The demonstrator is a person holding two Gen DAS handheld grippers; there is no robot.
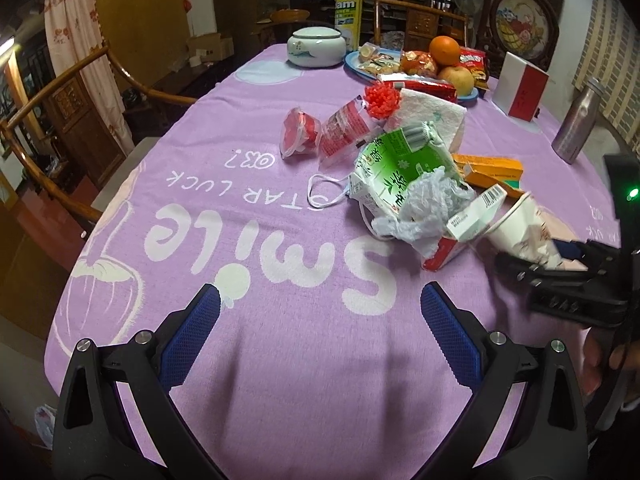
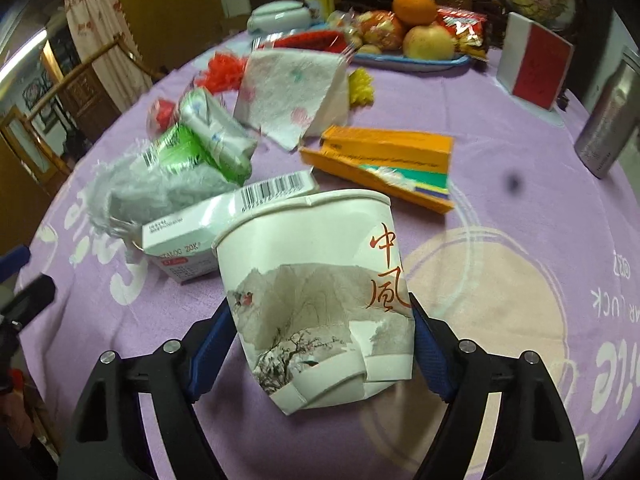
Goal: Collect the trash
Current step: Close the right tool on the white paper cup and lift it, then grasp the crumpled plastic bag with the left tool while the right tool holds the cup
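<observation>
A dented white paper cup [image 2: 320, 288] with a painted landscape and red characters sits between the fingers of my right gripper [image 2: 320, 320]; both blue pads touch its sides, shut on it. The left wrist view shows that cup [image 1: 520, 228] and the right gripper [image 1: 560, 260] at the right. A trash pile lies beyond: a white-and-red box [image 2: 180, 240], a crumpled plastic bag [image 1: 428, 204], a green carton [image 1: 396, 164], an orange box [image 2: 384, 156], a paper towel [image 2: 288, 92] and a red jelly cup [image 1: 300, 132]. My left gripper [image 1: 320, 320] hangs open over bare purple tablecloth [image 1: 280, 380], short of the pile.
At the table's far side stand a blue plate [image 1: 468, 96] of fruit and snacks, a white ceramic jar [image 1: 316, 46], a yellow can [image 1: 348, 0], a red-and-white box [image 1: 520, 84] and a metal bottle [image 1: 576, 120]. Wooden chairs [image 1: 60, 92] stand left of the table.
</observation>
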